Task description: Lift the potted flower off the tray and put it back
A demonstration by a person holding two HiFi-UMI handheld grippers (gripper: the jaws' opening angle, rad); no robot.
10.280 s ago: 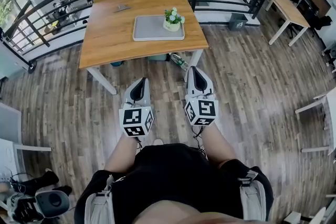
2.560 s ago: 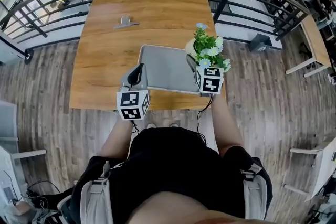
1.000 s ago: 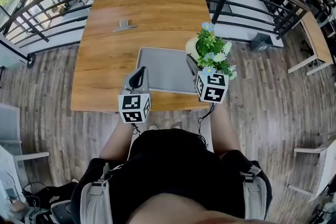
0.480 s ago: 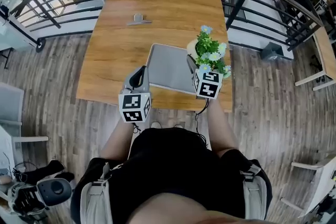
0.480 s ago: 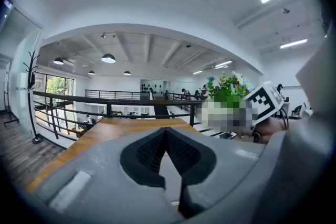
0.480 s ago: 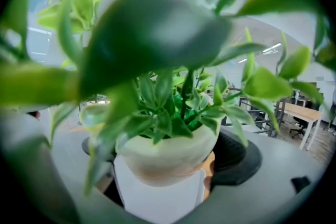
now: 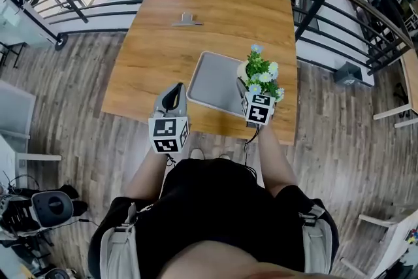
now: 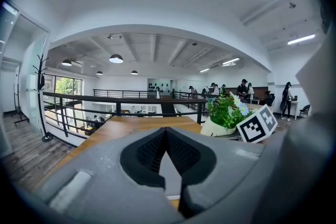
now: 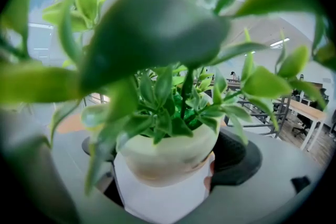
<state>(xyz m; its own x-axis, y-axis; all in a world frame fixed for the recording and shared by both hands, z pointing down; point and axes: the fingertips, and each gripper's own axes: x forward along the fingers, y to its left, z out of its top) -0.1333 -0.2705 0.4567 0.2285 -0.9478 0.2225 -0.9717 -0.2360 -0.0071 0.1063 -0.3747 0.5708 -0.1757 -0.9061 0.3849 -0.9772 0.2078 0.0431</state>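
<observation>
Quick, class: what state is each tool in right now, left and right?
Left tool: closed, holding nothing.
Right tool: closed on the potted flower.

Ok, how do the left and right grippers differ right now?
The right gripper is shut on the pot of the potted flower; the left gripper is shut with nothing between its jaws. The right gripper is over the right edge of the tray; the left gripper hangs over the near edge of the table, left of the tray. Both carry a marker cube.
</observation>
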